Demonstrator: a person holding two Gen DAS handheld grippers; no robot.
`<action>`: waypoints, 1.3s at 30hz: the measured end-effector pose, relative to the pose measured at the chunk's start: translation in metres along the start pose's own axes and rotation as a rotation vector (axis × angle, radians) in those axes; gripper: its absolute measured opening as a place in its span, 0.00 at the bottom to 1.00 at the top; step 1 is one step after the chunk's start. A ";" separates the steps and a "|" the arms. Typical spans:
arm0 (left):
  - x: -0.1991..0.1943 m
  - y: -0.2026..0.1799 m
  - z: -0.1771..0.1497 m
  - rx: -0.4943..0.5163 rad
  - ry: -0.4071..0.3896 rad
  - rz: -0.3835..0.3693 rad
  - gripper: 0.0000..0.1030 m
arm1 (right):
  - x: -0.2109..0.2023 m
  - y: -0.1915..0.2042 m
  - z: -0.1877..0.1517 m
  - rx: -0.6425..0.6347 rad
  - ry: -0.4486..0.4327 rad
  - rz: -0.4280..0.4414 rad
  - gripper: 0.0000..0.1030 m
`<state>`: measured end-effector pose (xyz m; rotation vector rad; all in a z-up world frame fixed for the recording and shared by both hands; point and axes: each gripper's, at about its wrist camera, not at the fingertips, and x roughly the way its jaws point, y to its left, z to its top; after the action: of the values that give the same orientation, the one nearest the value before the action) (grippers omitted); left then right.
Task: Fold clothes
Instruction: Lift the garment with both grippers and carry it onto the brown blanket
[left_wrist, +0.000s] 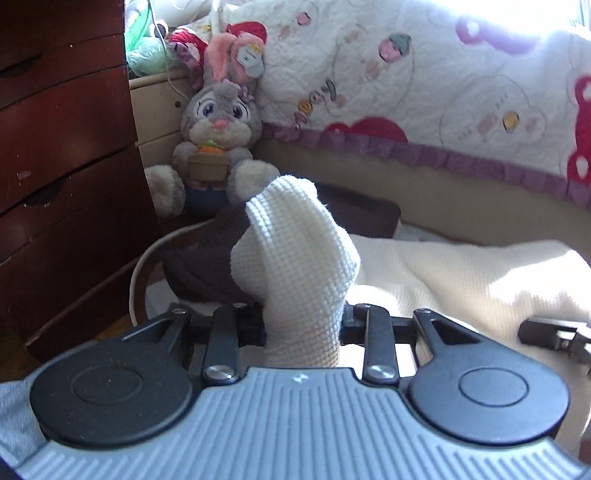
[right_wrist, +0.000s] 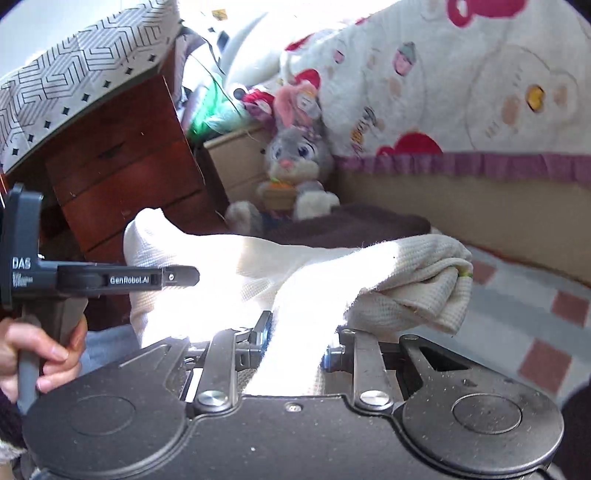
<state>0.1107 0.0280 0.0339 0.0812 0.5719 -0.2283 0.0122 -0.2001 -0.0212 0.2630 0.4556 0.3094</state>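
A: Where does the folding stand?

B: Early to middle, as I judge it; the cream waffle-knit garment (right_wrist: 332, 273) is gathered and held up between both tools, not laid flat, and no tidy fold shows yet.

A: What has the left gripper (left_wrist: 301, 325) got?

B: Its jaws are clamped on a bunched end of the knit, which stands up in a peak above them; the rest of the fabric trails off to the right over the bed (left_wrist: 461, 210).

A: And the right gripper (right_wrist: 295, 343)?

B: Jaws closed on a band of the same garment, which runs up between them; a doubled, rumpled end hangs over to its right, above the pink-checked sheet (right_wrist: 546, 332).

A: Anything already finished?

B: A dark brown garment (left_wrist: 362, 214) lies behind, in front of the plush rabbit (left_wrist: 216, 147); it looks fairly flat, but whether it is folded I cannot tell.

A: So what remains?

B: Probably most of it; the knit needs spreading, its edges brought together, then setting down; the wooden drawers (left_wrist: 62, 147) stand close on the left.
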 end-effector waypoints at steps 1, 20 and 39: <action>0.003 0.002 0.012 0.006 -0.020 0.007 0.29 | 0.004 0.002 0.007 -0.016 -0.014 0.007 0.28; 0.249 0.061 0.142 0.191 0.330 0.136 0.39 | 0.225 -0.079 0.083 0.210 -0.009 0.017 0.44; 0.258 0.150 0.074 -0.360 0.318 -0.077 0.35 | 0.212 -0.073 0.023 0.623 0.035 0.239 0.26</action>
<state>0.3958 0.1142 -0.0420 -0.2579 0.9252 -0.1854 0.2206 -0.1978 -0.1071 0.9247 0.5486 0.4002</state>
